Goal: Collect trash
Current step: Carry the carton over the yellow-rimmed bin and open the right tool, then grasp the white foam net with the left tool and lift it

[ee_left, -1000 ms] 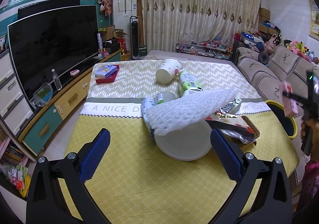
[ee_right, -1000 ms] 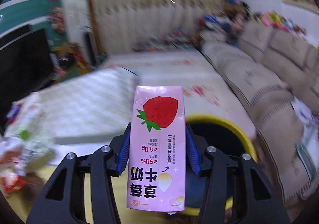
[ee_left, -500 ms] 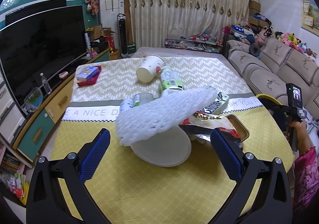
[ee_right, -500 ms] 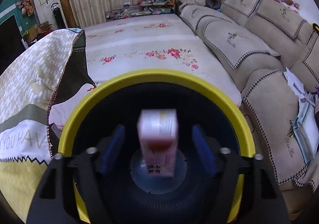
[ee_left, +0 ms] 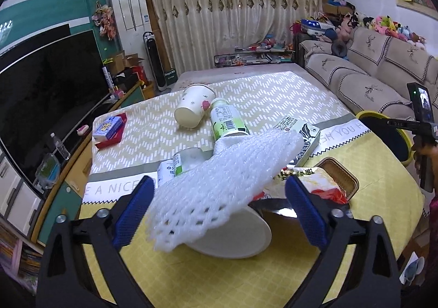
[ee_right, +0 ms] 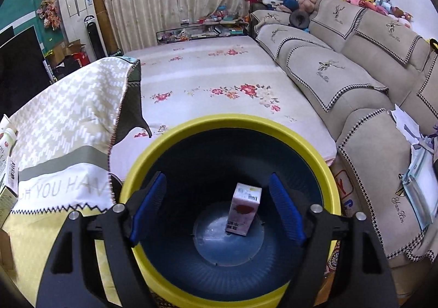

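My right gripper (ee_right: 217,208) is open and empty above the yellow-rimmed dark bin (ee_right: 175,132). A pink strawberry milk carton (ee_right: 243,208) stands on the bin's floor. My left gripper (ee_left: 219,210) is open, its jaws on either side of a white foam net sheet (ee_left: 221,184) that lies over a white bowl (ee_left: 241,239). Behind lie a green bottle (ee_left: 227,121), a paper cup (ee_left: 193,108), a small can (ee_left: 183,161), a black-and-white carton (ee_left: 301,132) and a red snack bag (ee_left: 309,182). The bin (ee_left: 391,135) also shows at the table's right.
A yellow tablecloth (ee_left: 219,275) covers the table. A brown tray (ee_left: 339,176) lies at the right. A blue box on a red one (ee_left: 109,128) sits far left. A TV (ee_left: 49,83) stands left, a sofa (ee_right: 356,75) right, a flowered mattress (ee_right: 219,83) behind the bin.
My right gripper opened over the bin and the pink milk carton dropped to its floor. My left gripper moved closer to the foam sheet.
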`<state>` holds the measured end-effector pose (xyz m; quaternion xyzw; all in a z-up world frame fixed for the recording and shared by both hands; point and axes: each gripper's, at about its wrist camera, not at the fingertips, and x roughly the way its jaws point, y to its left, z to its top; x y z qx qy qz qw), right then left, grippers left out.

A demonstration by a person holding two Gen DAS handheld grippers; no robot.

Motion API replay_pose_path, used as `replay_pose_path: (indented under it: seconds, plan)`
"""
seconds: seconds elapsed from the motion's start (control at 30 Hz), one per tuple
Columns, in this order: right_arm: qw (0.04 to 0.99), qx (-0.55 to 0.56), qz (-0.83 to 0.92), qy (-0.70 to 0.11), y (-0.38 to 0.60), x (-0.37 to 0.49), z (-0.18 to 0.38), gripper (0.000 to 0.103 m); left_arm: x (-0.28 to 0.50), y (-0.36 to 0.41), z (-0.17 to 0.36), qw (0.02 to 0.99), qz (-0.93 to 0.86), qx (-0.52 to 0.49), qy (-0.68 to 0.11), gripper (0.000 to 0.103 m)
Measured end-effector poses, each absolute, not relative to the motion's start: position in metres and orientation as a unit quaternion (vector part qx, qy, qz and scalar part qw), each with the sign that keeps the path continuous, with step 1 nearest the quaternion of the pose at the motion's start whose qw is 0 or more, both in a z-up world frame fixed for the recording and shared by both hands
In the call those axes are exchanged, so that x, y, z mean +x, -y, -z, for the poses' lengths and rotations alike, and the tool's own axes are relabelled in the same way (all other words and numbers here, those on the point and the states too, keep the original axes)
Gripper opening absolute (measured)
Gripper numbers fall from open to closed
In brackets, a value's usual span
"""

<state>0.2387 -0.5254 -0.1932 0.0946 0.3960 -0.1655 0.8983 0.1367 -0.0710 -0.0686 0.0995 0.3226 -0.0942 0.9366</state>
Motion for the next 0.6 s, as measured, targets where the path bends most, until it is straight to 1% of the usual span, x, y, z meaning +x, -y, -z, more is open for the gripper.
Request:
replay_pose_path:
  seconds: [0.1, 0.17, 0.2, 0.27, 0.3, 0.37, 0.4, 0.43, 0.47, 0.6]
  plan:
    - [0.899, 0.094, 0.159, -0.397, 0.522, 0.24, 0.192, 0.074, 0.142, 0.072, 0.07, 0.936, 0.098, 0.097, -0.324, 0.08]
    - [0.899, 0.096, 0.156, -0.398, 0.52, 0.24, 0.193, 0.074, 0.144, 0.074, 0.07, 0.935, 0.099, 0.102, -0.324, 0.071]
    - [0.899, 0.097, 0.154, -0.398, 0.518, 0.241, 0.192, 0.074, 0.145, 0.076, 0.07, 0.935, 0.101, 0.104, -0.323, 0.069]
    - [0.899, 0.099, 0.152, -0.398, 0.516, 0.242, 0.193, 0.074, 0.144, 0.079, 0.07, 0.935, 0.109, 0.108, -0.319, 0.055]
    - [0.899, 0.1, 0.151, -0.398, 0.516, 0.242, 0.193, 0.074, 0.144, 0.08, 0.07, 0.935, 0.113, 0.109, -0.317, 0.052]
    - [0.899, 0.101, 0.15, -0.398, 0.516, 0.242, 0.193, 0.074, 0.144, 0.082, 0.069, 0.936, 0.119, 0.107, -0.312, 0.031]
    - [0.9, 0.102, 0.15, -0.397, 0.516, 0.242, 0.193, 0.074, 0.143, 0.082, 0.068, 0.937, 0.119, 0.106, -0.31, 0.027]
    - [0.9, 0.103, 0.149, -0.397, 0.516, 0.241, 0.193, 0.074, 0.143, 0.082, 0.067, 0.938, 0.121, 0.105, -0.307, 0.017]
    - [0.9, 0.104, 0.149, -0.396, 0.516, 0.24, 0.192, 0.074, 0.142, 0.083, 0.065, 0.939, 0.123, 0.105, -0.302, 0.014]
    - [0.902, 0.111, 0.148, -0.39, 0.517, 0.234, 0.189, 0.074, 0.137, 0.088, 0.052, 0.944, 0.129, 0.11, -0.283, 0.013]
